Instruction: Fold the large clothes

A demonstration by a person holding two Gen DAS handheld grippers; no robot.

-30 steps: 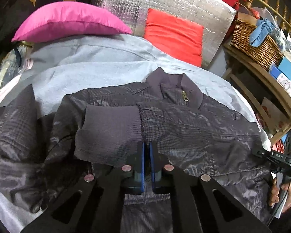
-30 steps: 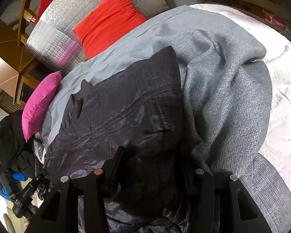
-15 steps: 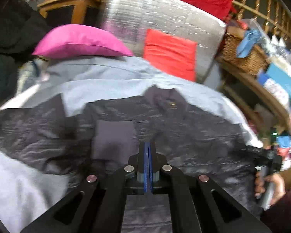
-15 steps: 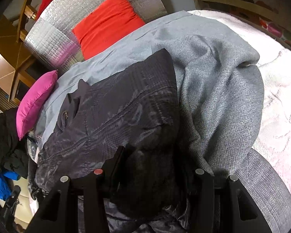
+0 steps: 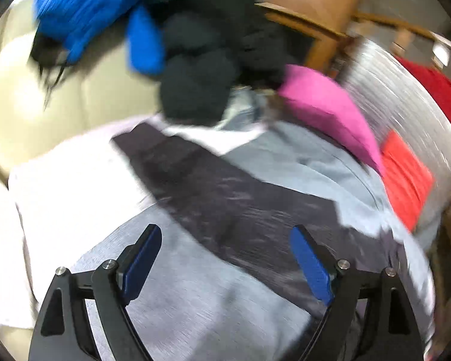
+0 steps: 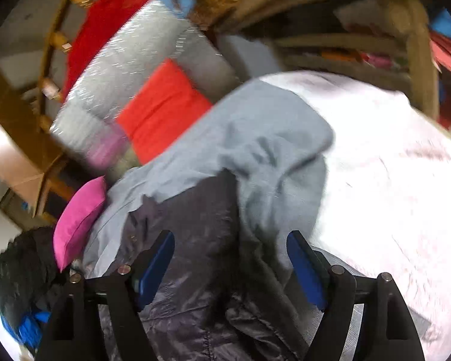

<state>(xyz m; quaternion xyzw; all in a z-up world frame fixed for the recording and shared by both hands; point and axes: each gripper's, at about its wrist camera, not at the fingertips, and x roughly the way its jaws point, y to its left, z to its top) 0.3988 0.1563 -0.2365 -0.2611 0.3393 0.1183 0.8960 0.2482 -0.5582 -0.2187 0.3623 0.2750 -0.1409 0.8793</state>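
Note:
A dark shiny jacket (image 6: 195, 240) lies on a grey blanket (image 6: 267, 138) over a pale bedspread (image 6: 391, 180). In the left wrist view its long dark sleeve (image 5: 213, 192) stretches out flat across the blanket (image 5: 300, 156), beyond and between the fingers. My left gripper (image 5: 225, 249) is open and empty above it. My right gripper (image 6: 230, 255) is open and empty over the jacket's right side. Both views are motion-blurred.
A pink pillow (image 5: 324, 105) and a red cushion (image 5: 406, 177) lean on a silver padded backrest (image 6: 141, 60). Black and blue clothes (image 5: 177, 39) are piled on a cream sofa (image 5: 45, 105) at the left. A wooden shelf (image 6: 360, 24) with a wicker basket stands at the right.
My left gripper has opened and swung left, off the folded cuff toward the outstretched sleeve. My right gripper has lifted up off the jacket and tilted; its blue pads now show.

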